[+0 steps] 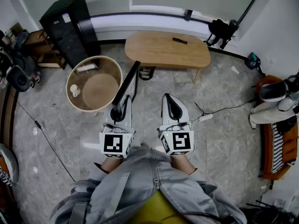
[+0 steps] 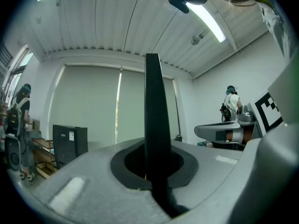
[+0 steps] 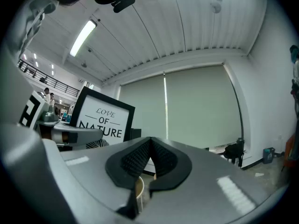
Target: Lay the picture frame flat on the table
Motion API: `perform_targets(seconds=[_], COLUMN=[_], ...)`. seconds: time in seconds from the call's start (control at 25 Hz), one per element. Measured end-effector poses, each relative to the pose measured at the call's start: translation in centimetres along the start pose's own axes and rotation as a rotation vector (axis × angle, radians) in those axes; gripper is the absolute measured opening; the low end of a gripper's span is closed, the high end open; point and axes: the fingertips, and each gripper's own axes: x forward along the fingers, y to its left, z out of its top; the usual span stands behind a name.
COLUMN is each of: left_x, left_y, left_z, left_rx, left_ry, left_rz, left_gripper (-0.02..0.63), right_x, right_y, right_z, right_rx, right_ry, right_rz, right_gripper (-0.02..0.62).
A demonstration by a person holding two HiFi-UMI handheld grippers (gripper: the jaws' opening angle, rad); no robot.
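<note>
The head view looks steeply down from above the person onto the left tongs [image 1: 122, 110], right tongs [image 1: 171, 101] and floor [image 1: 224, 143], while each gripper view sits close behind its own jaws, tilted up toward ceiling [image 2: 117, 22] and window blind [image 3: 201, 111], all three sharing the picture frame [image 1: 127, 84].

This looks like a big test room set up like a living room. In the head view, a low wooden table [image 1: 167, 49] stands at the top middle, a round table [image 1: 100, 90] left of it, a black cabinet [image 1: 70, 27] at the upper left and an orange sofa [image 1: 267, 143] at the right edge. Cables [image 1: 227, 108] lie on the grey stone floor [image 1: 224, 143]. A long lamp [image 2: 210, 21] shines on the white ceiling [image 2: 117, 22], and a wide blind [image 3: 201, 106] covers the window.
</note>
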Motion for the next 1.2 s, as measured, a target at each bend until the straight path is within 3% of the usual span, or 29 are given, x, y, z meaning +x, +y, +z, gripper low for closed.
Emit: perform_targets(seconds=[0.48,1.2], left_x=[5.8,30.2], left_y=[2.9,16.6], left_z=[-2.4,-4.7], left_rx=[-0.031,-0.082], left_ry=[0.011,0.031], left_rz=[-0.012,-0.105], left_gripper=[0.009,0.009], right_x=[5.7,30.5], right_y=[-1.8,-9.6], right_z=[-2.0,-4.8], right_rx=[0.020,0.000], right_ry=[0.007,0.093], right_rz=[-0.013,-0.107], right_gripper=[-0.005,-0.005])
